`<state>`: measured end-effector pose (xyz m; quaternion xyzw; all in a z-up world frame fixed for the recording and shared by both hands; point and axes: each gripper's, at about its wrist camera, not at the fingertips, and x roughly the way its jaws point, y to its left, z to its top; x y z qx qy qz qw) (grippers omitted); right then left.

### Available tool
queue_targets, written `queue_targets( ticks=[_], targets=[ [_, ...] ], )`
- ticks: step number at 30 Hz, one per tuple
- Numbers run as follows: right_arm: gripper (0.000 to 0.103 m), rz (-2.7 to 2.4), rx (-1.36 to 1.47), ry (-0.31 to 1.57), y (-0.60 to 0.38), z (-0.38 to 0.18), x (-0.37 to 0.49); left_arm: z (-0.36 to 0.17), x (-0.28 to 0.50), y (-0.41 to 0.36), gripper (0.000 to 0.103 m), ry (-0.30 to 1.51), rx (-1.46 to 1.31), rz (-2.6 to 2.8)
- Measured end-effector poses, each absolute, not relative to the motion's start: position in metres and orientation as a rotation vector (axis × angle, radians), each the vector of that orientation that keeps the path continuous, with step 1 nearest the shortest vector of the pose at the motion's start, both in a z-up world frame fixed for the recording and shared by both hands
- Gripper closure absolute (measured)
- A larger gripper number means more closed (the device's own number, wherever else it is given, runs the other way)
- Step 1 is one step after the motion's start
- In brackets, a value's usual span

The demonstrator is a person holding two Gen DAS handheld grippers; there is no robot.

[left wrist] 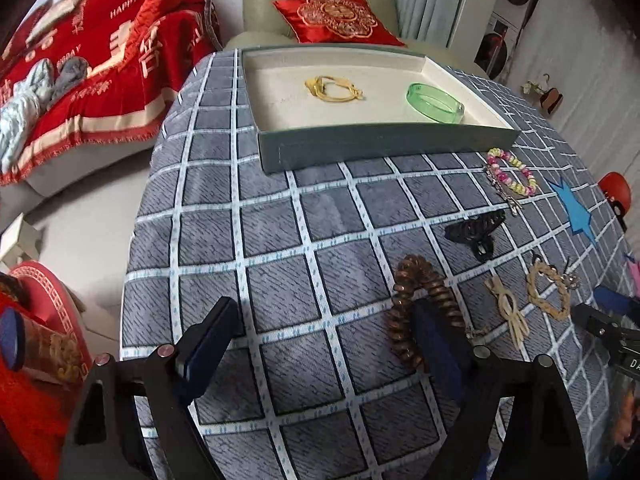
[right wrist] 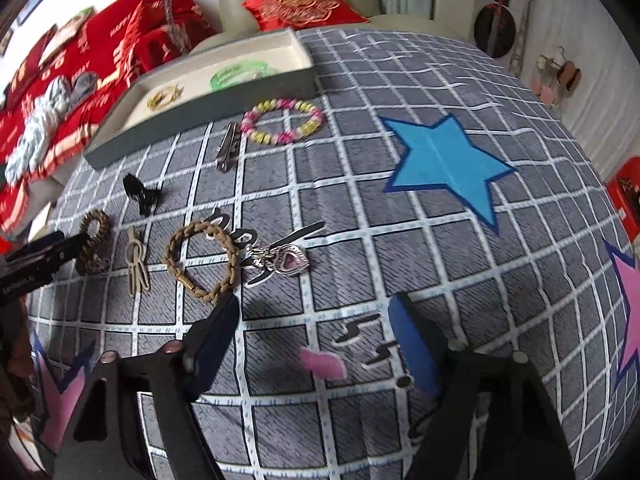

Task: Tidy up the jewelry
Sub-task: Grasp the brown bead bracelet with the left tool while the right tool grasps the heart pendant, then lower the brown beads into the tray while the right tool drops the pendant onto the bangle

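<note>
In the tray (left wrist: 460, 138) lie only a gold bracelet (left wrist: 334, 88) and green bangle (left wrist: 435, 103). In front of it wait the bead bracelet (right wrist: 282, 121), clips, coil tie (left wrist: 424, 308) and braid (right wrist: 202, 257); both grippers (left wrist: 320, 340) (right wrist: 316, 336) hover wide open, empty.

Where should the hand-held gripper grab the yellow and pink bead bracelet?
Best guess: pinch one side of the bead bracelet across its ring, coming straight down from above. It lies flat on the cloth with an open middle for one finger. Take the side away from the metal clip.

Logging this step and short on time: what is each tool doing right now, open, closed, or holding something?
Left tool: open, holding nothing; one finger sits in front of the brown coil hair tie.
Right tool: open, holding nothing.
</note>
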<state>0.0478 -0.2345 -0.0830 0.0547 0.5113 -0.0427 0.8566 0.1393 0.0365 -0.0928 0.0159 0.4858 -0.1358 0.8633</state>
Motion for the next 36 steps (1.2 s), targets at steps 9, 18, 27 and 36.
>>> queue_targets(
  ticks=[9,18,27,36],
  targets=[
    [0.034,-0.053,0.031,1.055,-0.217,-0.085,0.066,-0.092,0.14,0.023,0.014,1.006,0.074,-0.304],
    [0.068,-0.063,0.042,1.052,-0.215,-0.082,0.069,-0.087,0.139,0.016,0.076,0.993,0.067,-0.332],
    [0.084,-0.037,0.163,1.037,-0.229,-0.069,0.06,-0.071,0.134,0.028,0.076,0.976,-0.035,-0.377],
    [0.084,-0.02,0.268,1.005,-0.246,-0.057,0.055,-0.045,0.127,0.03,0.076,0.923,-0.055,-0.388]
  ],
)
